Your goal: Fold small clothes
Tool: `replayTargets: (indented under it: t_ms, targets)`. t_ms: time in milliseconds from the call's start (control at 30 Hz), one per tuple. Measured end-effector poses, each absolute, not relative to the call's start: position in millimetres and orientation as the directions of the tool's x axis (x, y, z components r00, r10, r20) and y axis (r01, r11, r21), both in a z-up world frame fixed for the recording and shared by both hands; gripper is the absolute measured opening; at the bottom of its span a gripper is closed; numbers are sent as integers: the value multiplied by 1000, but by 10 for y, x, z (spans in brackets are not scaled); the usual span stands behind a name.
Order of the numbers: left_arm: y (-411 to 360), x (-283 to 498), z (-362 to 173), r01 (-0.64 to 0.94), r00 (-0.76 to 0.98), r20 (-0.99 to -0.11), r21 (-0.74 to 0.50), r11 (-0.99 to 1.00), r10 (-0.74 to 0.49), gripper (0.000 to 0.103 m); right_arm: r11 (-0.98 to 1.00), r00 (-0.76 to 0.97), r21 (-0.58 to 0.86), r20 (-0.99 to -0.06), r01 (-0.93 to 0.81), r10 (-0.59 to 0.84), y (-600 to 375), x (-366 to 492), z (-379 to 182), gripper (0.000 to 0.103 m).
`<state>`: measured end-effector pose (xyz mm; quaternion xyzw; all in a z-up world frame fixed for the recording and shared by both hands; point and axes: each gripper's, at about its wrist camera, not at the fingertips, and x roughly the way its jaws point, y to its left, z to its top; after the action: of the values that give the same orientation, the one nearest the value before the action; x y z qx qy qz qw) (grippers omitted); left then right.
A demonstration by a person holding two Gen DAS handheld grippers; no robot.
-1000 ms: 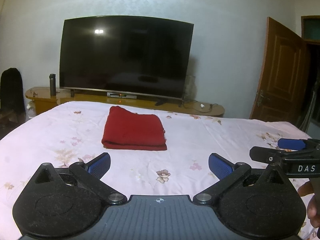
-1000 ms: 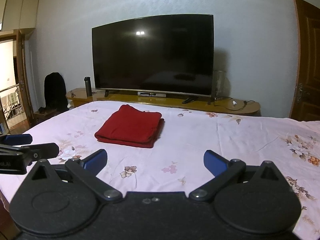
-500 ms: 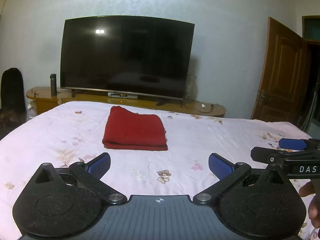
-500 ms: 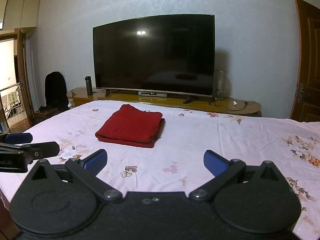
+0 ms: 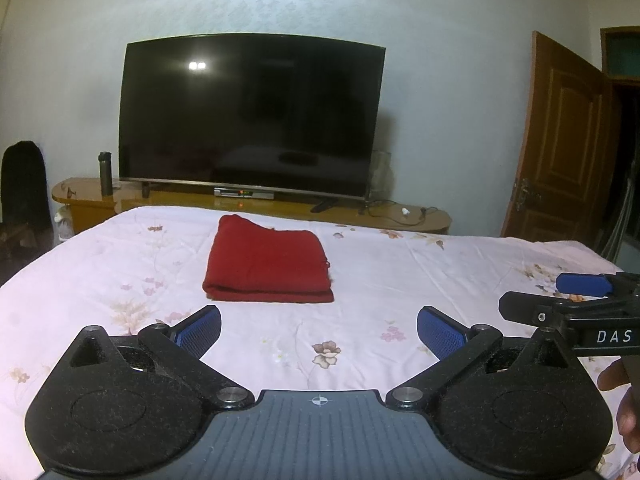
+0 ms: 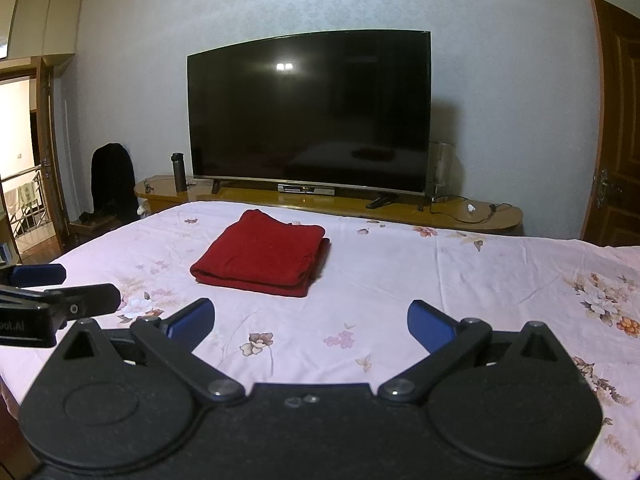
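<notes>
Your red garment (image 5: 268,264) lies already folded flat on the bed (image 5: 440,280), a neat stack well ahead of both claws and touched by neither. From your left claw (image 5: 319,330) it sits straight ahead, a touch left of centre; from your right claw (image 6: 311,322) it sits ahead and clearly off to the left, so the left claw looks nearer in line. Its long axis seems to run away from you toward the TV (image 5: 252,116), folded edge facing you, layered edges on the right. Both claws are released, jaws spread wide, empty, above the sheet. Readable writing: "DAS" on the right claw's body in the left view; partial "ot.AI"-like text on the left claw, unclear.
</notes>
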<state>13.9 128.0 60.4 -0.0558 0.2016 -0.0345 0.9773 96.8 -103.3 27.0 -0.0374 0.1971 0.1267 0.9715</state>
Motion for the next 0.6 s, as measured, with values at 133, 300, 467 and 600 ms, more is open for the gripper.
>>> replayTargets:
  t_ms: [133,300,467,600]
  targets:
    - [1276,139,622,48,918,-386,-121,992,-92,103,964,890,-23,-392,-264,234,-1032,972,265,102]
    - [1282,136,627,48,919,-384,-118,992,-90,103,963,891,-26,-387,-269,238,-1044,978,281,102]
    - [1291,129,636,43,918,-386,-121,992,-87,103,962,890,-26,-388,-270,240,-1046,984,284,102]
    - [1321,141,634,39,918,-387,-126,991,-86,103,962,889,-26,-390,-273,241,-1047,974,285,102]
